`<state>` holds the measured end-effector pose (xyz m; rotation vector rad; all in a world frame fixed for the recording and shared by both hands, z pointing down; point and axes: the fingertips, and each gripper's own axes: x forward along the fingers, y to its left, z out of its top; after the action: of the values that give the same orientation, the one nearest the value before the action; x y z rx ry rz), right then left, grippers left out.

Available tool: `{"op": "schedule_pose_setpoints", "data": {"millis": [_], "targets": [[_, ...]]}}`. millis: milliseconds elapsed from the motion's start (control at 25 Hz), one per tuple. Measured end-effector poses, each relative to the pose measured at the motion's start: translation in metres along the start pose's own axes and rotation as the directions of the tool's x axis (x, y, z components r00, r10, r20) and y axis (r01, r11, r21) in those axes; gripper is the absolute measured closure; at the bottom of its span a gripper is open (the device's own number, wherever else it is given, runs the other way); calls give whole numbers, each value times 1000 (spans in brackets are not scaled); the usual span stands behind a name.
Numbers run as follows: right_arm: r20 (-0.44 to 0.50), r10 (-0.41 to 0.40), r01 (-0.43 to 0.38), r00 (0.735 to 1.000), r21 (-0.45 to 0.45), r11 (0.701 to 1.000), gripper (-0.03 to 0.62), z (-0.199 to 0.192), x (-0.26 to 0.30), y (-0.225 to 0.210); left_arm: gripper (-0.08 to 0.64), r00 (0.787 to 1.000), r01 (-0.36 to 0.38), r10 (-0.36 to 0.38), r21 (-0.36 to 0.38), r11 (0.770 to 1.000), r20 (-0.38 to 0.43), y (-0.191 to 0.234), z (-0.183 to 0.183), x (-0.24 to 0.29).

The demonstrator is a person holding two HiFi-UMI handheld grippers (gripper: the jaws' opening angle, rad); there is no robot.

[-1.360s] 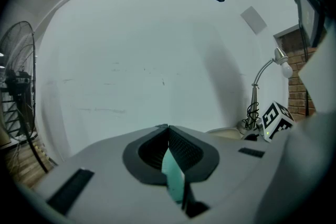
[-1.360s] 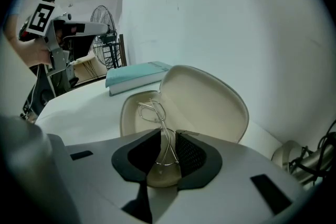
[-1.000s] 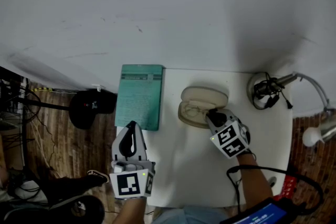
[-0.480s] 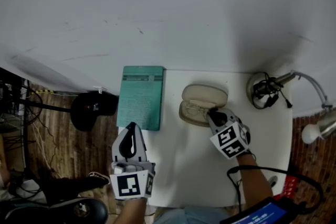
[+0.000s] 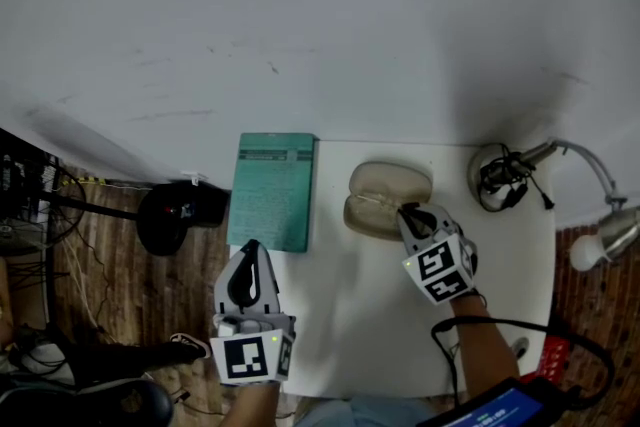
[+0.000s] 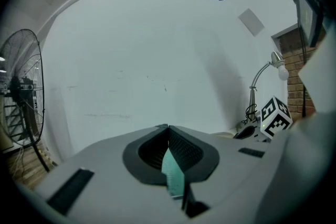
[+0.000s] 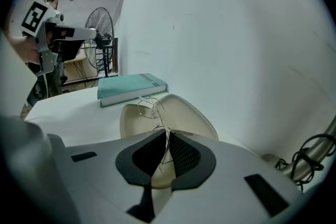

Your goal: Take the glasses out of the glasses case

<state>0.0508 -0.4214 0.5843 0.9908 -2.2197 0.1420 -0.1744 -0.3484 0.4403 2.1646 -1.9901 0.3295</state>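
Observation:
An open beige glasses case (image 5: 385, 183) lies on the white table (image 5: 360, 315); in the right gripper view the case (image 7: 184, 113) shows just beyond the jaws. My right gripper (image 5: 409, 212) is at the case's right end, shut on the thin wire glasses (image 7: 149, 107), which stick up out of the jaws (image 7: 167, 136) above the case's tray. My left gripper (image 5: 249, 251) hovers over the table's left front edge, away from the case, its jaws shut (image 6: 167, 127) with nothing between them.
A teal book (image 5: 272, 190) lies left of the case. A desk lamp (image 5: 592, 251) and a cable-wrapped clamp (image 5: 503, 171) stand at the table's right end. A floor fan (image 6: 21, 97) stands left of the table; a white wall is behind.
My right gripper has risen a little at the case's right end, and the glasses have come up out of the tray with it. My left gripper has stayed put.

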Motion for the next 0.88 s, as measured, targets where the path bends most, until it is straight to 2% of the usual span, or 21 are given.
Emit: {"op": "schedule_pose_setpoints", "data": {"millis": [120,880], "targets": [[22,-22,22,1000,5,1000,552,6,-4,-3,554,999,16,-16,4,1000,52,-1,5,-3],[171,-157,150,973,49,987,553,56,-62,-24,554,987,27,-31,27,999,155,-2,38,-31]]}}
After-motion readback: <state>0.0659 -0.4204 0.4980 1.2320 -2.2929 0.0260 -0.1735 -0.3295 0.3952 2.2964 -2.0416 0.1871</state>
